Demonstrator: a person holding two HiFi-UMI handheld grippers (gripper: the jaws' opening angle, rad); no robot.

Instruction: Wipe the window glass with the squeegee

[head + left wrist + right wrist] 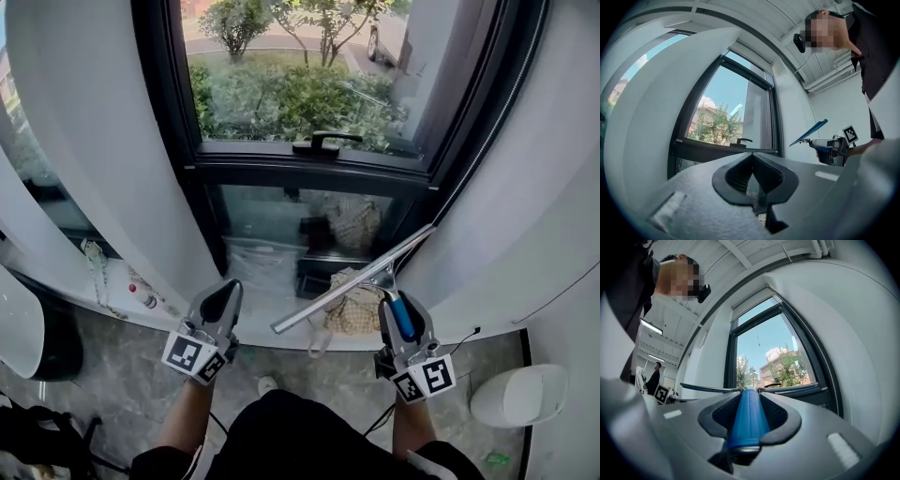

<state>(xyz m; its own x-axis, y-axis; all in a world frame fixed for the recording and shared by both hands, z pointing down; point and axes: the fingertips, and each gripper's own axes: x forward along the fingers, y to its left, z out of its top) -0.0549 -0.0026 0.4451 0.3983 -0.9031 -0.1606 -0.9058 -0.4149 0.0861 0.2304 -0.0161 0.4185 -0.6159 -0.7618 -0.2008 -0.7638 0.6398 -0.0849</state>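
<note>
The squeegee (361,278) has a blue handle (746,420) and a long metal blade (347,281). My right gripper (401,317) is shut on the handle, and the blade slants up to the right below the window. In the right gripper view the blade (712,389) runs crosswise just past the jaws. The window glass (300,70) has a dark frame and a black handle (323,142) on its lower rail. My left gripper (222,302) is at the lower left, shut with nothing in it. It sees the squeegee (808,133) off to its right.
White curved wall panels (84,141) flank the window on both sides. Below the sill is a lower glass pane (281,220) with bags and a woven basket (352,314) behind it. A white bin (520,394) stands at the lower right. A dark object (52,342) sits at the left.
</note>
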